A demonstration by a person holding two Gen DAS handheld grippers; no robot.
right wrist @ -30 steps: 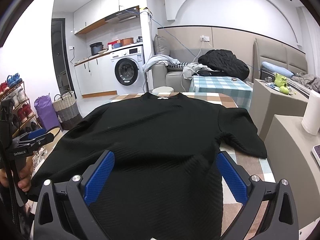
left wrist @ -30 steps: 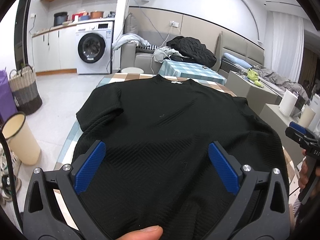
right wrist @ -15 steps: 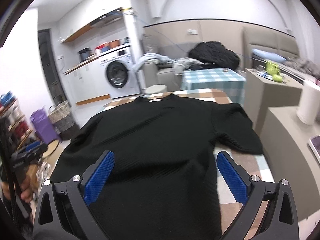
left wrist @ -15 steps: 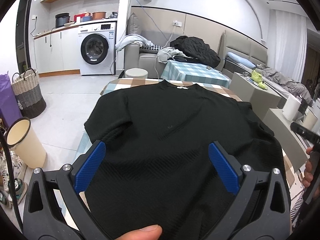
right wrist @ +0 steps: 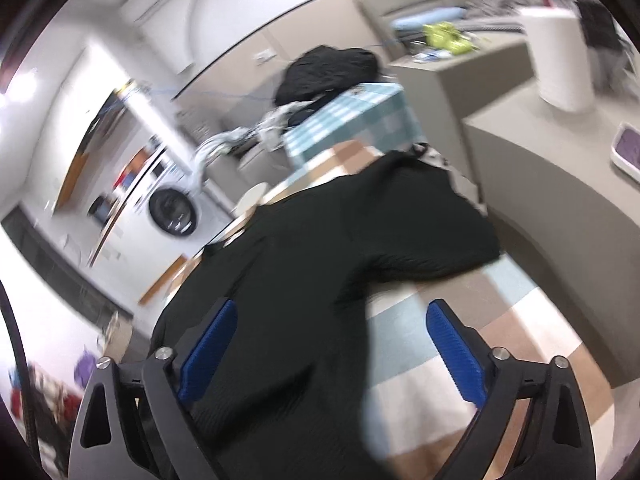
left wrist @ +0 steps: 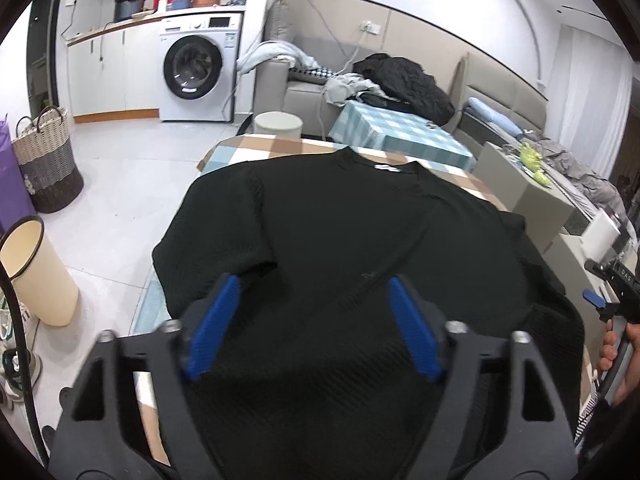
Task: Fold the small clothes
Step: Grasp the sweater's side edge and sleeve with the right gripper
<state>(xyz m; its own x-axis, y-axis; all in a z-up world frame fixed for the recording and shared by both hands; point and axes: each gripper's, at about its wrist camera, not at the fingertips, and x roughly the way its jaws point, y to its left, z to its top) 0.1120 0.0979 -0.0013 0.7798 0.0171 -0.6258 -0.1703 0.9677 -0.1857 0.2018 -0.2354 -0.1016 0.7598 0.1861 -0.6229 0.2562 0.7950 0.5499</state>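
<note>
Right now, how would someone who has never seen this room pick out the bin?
Start at the washing machine on the far wall and come down the white floor toward the camera. Past the woven basket stands a cream bin: plain, smooth, open-topped, with a dark rim.

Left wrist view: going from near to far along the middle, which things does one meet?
Left gripper → black shirt → brown checked table → round white stool → grey sofa

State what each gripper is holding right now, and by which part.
Nothing is held. The left gripper and right gripper are both closing above the black shirt, their fingers not yet pinching the cloth.
</note>
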